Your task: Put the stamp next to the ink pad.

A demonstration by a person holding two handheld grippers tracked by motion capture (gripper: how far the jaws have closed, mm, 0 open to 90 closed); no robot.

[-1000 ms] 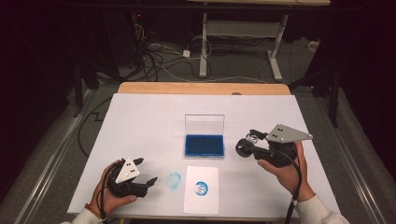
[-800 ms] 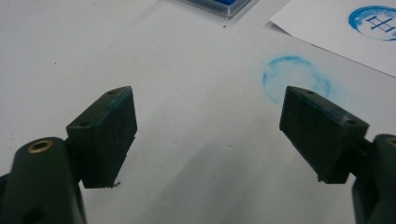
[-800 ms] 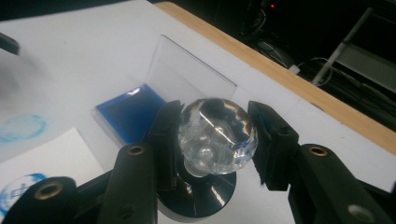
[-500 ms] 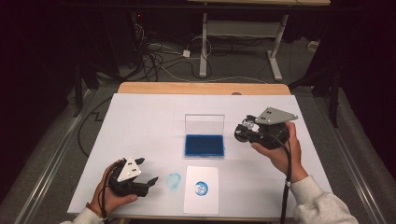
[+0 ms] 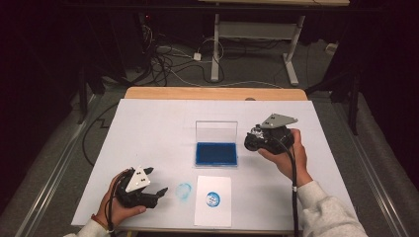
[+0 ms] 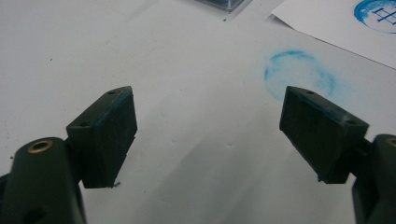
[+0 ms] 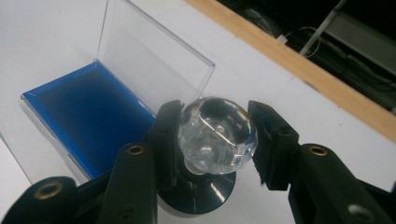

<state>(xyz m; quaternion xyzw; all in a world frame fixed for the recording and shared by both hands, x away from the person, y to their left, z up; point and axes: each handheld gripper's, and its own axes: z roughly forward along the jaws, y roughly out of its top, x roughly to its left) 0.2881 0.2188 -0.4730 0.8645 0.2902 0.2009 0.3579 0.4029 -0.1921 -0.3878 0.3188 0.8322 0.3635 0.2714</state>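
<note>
High view first, from the left: my left hand rests low on the white table near its front edge, palm wrapped around my left gripper, which lies almost flat and points toward the faint blue ring smudge. Just past that lies the white card with its round blue print. Behind the card sits the ink pad, its clear lid standing upright at the back. At the right, my right hand is lifted off the table, wrist bent, with my right gripper aimed leftward just beside the pad.

Left gripper view adds what the overhead cannot: those jaws stand wide apart with nothing between them, their pads streaked with blue ink, the smudge just ahead.

Right gripper view shows the jaws clamped on the clear faceted knob of the stamp, its dark round base below, beside the pad's blue surface.
</note>
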